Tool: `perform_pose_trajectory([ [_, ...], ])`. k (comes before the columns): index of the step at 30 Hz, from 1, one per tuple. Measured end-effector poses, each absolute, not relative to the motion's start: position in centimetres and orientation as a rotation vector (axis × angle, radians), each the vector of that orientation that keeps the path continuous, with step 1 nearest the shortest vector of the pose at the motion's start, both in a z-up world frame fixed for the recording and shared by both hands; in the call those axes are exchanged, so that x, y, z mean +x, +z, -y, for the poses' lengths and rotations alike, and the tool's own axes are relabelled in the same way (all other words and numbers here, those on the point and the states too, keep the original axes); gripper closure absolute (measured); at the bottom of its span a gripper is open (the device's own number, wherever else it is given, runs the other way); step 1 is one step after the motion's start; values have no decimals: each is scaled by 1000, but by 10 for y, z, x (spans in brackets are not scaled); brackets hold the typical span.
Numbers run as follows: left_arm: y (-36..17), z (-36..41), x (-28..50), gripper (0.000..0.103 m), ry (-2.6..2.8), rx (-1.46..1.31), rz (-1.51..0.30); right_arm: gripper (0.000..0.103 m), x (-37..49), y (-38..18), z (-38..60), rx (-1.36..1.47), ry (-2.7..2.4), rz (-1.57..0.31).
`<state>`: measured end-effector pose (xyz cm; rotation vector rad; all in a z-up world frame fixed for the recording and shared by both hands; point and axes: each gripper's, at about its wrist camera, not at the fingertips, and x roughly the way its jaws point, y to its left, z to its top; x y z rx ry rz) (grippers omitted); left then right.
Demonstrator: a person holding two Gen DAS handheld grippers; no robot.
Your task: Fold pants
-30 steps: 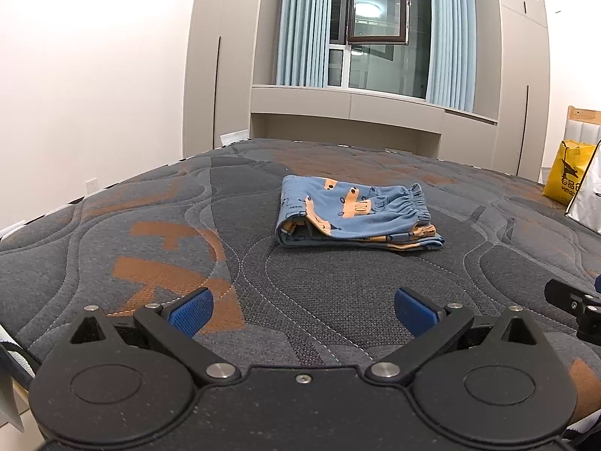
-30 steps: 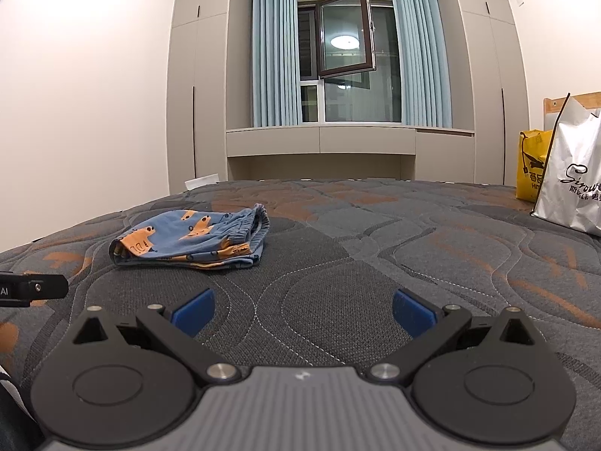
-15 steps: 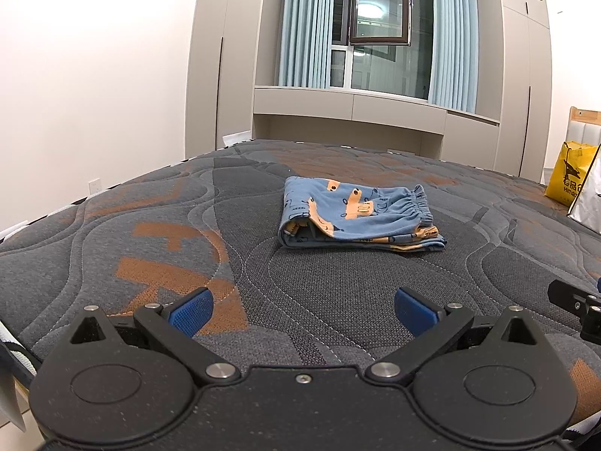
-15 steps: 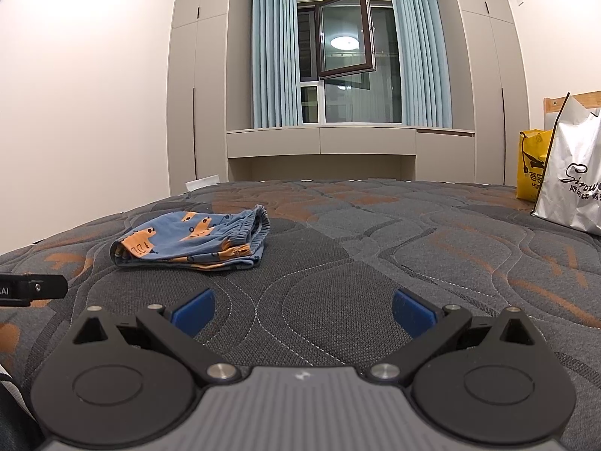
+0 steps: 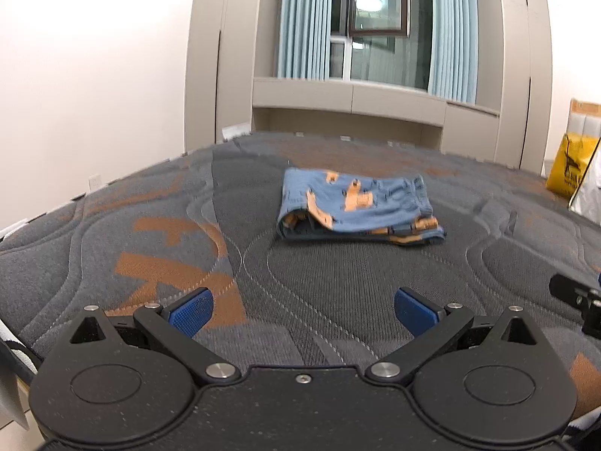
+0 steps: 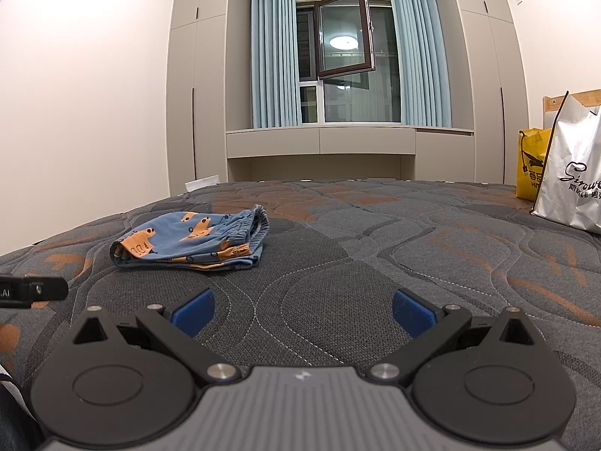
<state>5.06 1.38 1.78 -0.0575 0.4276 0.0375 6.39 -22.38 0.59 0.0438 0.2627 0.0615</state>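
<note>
The pants lie on the bed as a compact folded packet, so the folding seems finished. From the left gripper they are straight ahead and a little to the right; from the right gripper they are ahead and well to the left, so the left one looks nearer, though the left view is somewhat blurred. Their long axis runs left to right. Both pairs of fingers stand wide apart and hold nothing.
</note>
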Motion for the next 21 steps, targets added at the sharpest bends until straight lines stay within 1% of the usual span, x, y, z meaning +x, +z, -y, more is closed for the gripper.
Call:
perform_pose_trajectory([
  [4, 14, -9, 53, 1, 77, -17, -452, 0, 63, 6, 224, 44, 62, -261],
  [21, 17, -8, 52, 1, 67, -43, -443, 0, 63, 7, 223, 51, 60, -264],
])
